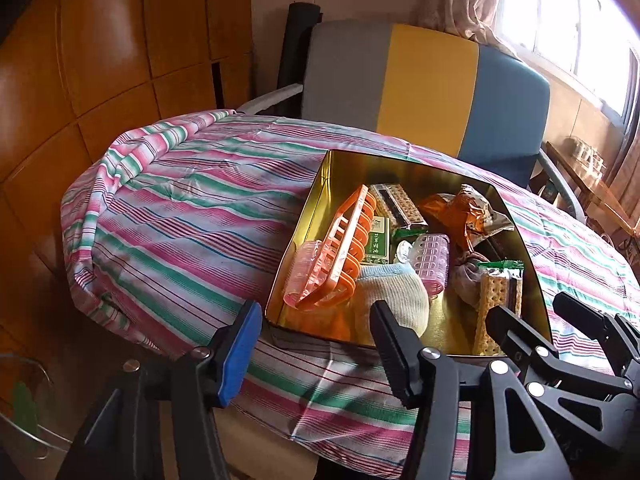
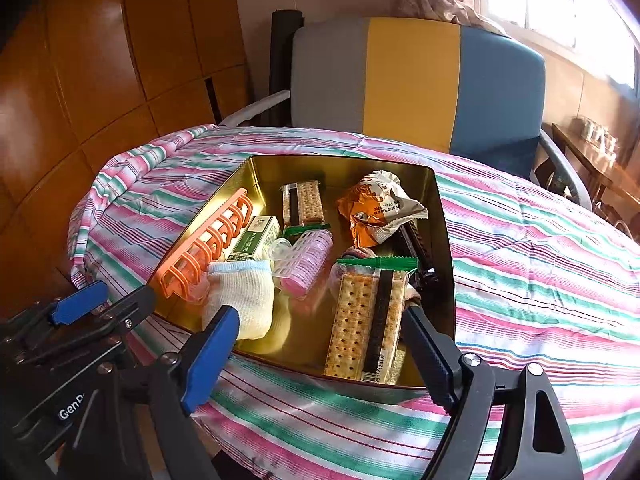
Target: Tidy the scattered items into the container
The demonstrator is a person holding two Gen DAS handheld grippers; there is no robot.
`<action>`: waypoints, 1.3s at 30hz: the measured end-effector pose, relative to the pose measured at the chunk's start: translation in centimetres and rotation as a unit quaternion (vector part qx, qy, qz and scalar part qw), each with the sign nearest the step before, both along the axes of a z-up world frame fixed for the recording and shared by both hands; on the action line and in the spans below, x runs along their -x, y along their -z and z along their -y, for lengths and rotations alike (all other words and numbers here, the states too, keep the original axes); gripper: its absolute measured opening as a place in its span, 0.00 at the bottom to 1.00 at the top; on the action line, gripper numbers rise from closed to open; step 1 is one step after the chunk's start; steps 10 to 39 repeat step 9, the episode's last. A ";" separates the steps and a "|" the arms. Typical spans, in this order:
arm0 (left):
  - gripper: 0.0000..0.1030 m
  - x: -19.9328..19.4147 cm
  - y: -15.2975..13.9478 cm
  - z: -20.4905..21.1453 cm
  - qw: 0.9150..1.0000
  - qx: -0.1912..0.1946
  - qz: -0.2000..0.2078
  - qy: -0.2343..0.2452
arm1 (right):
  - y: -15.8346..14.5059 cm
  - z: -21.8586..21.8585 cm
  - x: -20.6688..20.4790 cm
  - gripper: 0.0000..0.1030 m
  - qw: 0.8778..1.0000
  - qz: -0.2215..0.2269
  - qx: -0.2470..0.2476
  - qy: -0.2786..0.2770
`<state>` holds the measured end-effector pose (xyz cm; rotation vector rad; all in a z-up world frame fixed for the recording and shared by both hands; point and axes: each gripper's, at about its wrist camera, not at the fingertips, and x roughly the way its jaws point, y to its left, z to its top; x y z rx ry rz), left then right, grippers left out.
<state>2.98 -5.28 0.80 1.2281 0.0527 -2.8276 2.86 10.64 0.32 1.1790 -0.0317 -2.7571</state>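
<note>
Tidying looks nearly done: cracker packs [image 2: 366,316], sock [image 2: 240,300] and hair rollers [image 2: 306,264] lie inside the gold tin [image 2: 446,280]. Left gripper [image 1: 316,352] and right gripper [image 2: 320,354] hang apart, empty. Lift both straight back, clear of the rim.

You are looking at one gold tin [image 2: 256,176] on one striped cloth [image 2: 540,248]. Inside it: two cracker packs, one [image 2: 302,200] at 12 o'clock, the other [image 2: 364,320] at 5; two pink hair rollers, one [image 2: 306,264] central, one [image 1: 306,276] at 9; one orange rack [image 2: 208,244]; one green box [image 2: 256,238]; one sock [image 2: 240,296]; one orange snack packet [image 2: 372,208]. One chair [image 2: 416,80] stands at 12 o'clock.
</note>
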 end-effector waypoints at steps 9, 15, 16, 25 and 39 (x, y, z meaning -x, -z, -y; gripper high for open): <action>0.53 0.1 -0.1 -0.3 1.000 0.014 -0.001 -0.004 | 0.2 0.3 0.1 0.83 1.000 -0.001 -0.020 0.009; 0.53 0.1 -0.1 -0.3 1.000 0.014 -0.001 -0.004 | 0.2 0.3 0.1 0.83 1.000 -0.001 -0.020 0.009; 0.53 0.1 -0.1 -0.3 1.000 0.014 -0.001 -0.004 | 0.2 0.3 0.1 0.83 1.000 -0.001 -0.020 0.009; 0.53 0.1 -0.1 -0.3 1.000 0.014 -0.001 -0.004 | 0.2 0.3 0.1 0.83 1.000 -0.001 -0.020 0.009; 0.53 0.1 -0.1 -0.3 1.000 0.014 -0.001 -0.004 | 0.2 0.3 0.1 0.83 1.000 -0.001 -0.020 0.009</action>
